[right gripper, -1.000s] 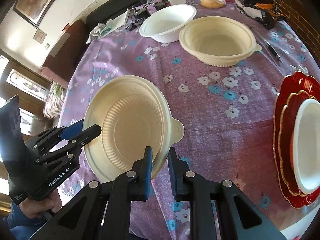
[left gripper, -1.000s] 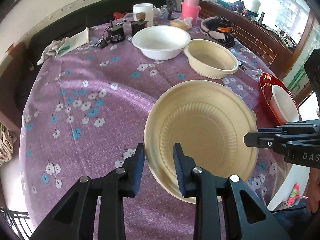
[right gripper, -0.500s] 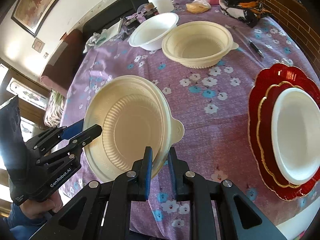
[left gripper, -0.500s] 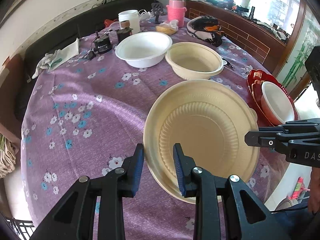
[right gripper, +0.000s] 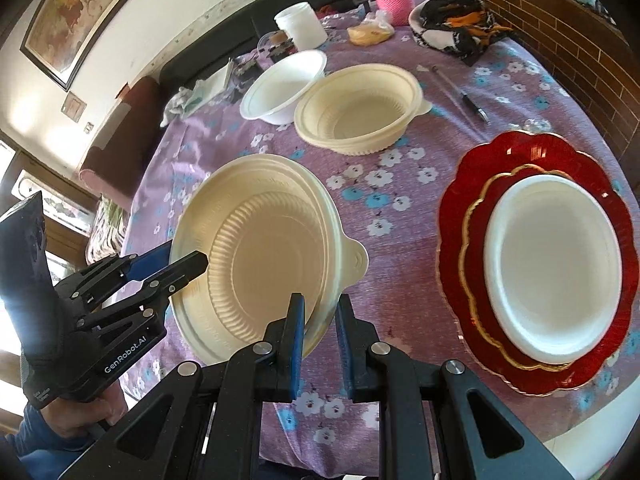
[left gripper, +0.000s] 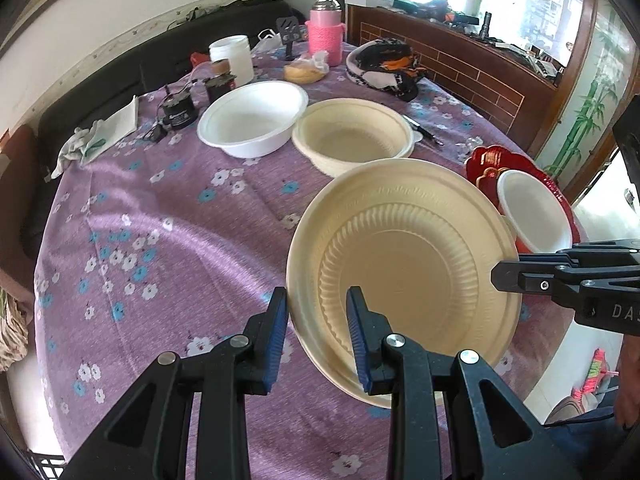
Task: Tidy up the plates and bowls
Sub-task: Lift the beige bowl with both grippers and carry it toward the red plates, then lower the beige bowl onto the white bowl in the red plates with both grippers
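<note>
Right wrist: bowl [right gripper: 256, 256] between hand-held gripper [right gripper: 318, 312] fingers

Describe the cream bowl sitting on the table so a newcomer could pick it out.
On the purple flowered tablecloth, look past the red scalloped plate. Two bowls stand together; it is the cream bowl, ribbed with a small tab handle, unlike the smooth white bowl beside it.

Cream ribbed bowl [left gripper: 404, 248]; purple floral tablecloth [left gripper: 168, 216]; red gold-edged plate [right gripper: 532, 168].

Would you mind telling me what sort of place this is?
Most likely a home dining or living room: a round table under a purple flowered tablecloth, a dark sofa behind it, and a framed painting on the wall.
</note>
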A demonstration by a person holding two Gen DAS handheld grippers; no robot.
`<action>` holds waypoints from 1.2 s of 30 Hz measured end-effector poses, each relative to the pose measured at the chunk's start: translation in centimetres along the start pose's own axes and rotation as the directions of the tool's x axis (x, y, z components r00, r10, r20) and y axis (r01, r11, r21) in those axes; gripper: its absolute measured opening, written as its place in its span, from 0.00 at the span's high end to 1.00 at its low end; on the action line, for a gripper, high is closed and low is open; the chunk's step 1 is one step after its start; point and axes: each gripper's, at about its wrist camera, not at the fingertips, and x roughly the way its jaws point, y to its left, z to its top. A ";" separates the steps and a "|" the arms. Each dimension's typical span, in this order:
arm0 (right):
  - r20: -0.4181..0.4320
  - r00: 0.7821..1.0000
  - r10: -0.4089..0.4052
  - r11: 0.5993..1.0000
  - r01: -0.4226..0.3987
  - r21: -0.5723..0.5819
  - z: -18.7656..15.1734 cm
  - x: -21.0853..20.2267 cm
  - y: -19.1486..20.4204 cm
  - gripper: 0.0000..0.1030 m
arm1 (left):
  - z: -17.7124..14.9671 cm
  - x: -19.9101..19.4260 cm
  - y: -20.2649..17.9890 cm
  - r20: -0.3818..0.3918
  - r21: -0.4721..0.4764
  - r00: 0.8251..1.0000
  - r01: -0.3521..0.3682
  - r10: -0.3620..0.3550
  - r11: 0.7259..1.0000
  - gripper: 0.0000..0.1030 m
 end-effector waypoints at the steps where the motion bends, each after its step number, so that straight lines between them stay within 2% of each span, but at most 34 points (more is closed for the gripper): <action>1: 0.005 1.000 -0.002 1.000 0.002 0.002 0.0 -0.3 -0.2 0.83 | 0.2 0.0 -0.2 0.002 0.003 1.000 0.001 -0.001 1.000 0.73; 19: 0.115 0.992 -0.041 0.997 0.033 0.069 -0.4 -5.8 -4.8 0.83 | 3.7 0.0 -5.9 0.038 0.103 0.997 0.069 -0.073 0.992 0.71; 31: 0.182 0.979 -0.091 0.973 0.048 0.227 -1.6 -10.1 -10.6 0.83 | 6.9 1.5 -13.1 0.014 0.249 0.988 0.147 -0.155 0.957 0.67; 36: 0.197 0.974 -0.116 0.957 0.056 0.284 -2.1 -11.4 -12.9 0.83 | 7.7 2.6 -15.5 -0.008 0.276 0.984 0.174 -0.179 0.945 0.67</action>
